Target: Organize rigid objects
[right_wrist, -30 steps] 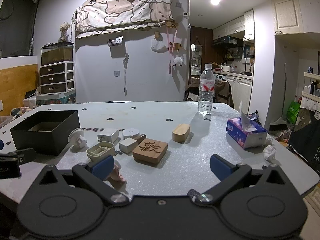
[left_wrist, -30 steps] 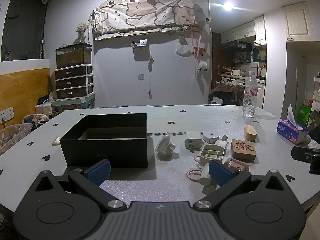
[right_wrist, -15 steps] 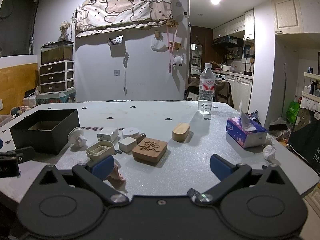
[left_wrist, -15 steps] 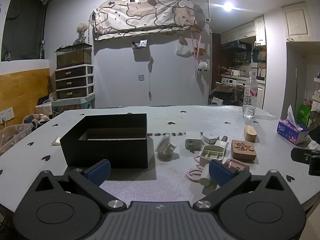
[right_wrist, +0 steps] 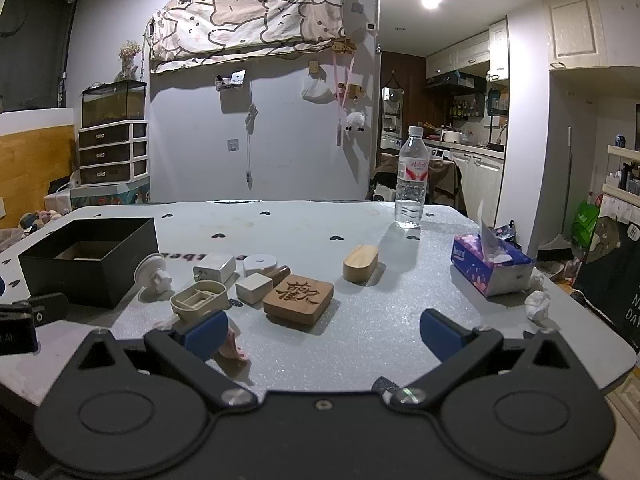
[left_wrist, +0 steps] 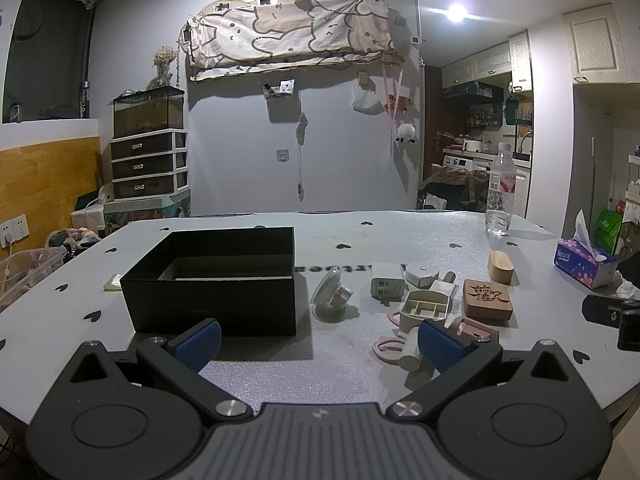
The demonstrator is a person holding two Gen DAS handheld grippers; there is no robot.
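The left claw [left_wrist: 318,344] is held low over the near edge of the bench [left_wrist: 360,364], its blue-padded fingers spread wide with nothing between them. The right claw [right_wrist: 324,332] is likewise spread and empty above the bench surface.

Just beyond the left finger of the left claw, a black open box [left_wrist: 216,280] is seen resting on the bench. Beside the box, to its right, a white round suction piece [left_wrist: 330,294] is tilted on its edge. Further right, a cluster of small rigid objects is gathered: a white charger block [left_wrist: 386,284], a white round disc [left_wrist: 421,272], a beige compartment tray [left_wrist: 426,308], and a carved wooden block [left_wrist: 487,298] lying flat. A small wooden oval box [left_wrist: 501,266] is set just behind the carved block. Near the right finger of the left claw, pink ring-shaped pieces [left_wrist: 386,349] and a white cylinder [left_wrist: 410,350] are found lying on the bench.

In the right wrist view, a white cube [right_wrist: 253,288] is seen touching the carved block's left side.

Further out, a water bottle [right_wrist: 411,178] stands upright toward the far right of the bench, and a tissue box [right_wrist: 490,266] is placed near the right edge, with a crumpled tissue [right_wrist: 537,306] just beside it.
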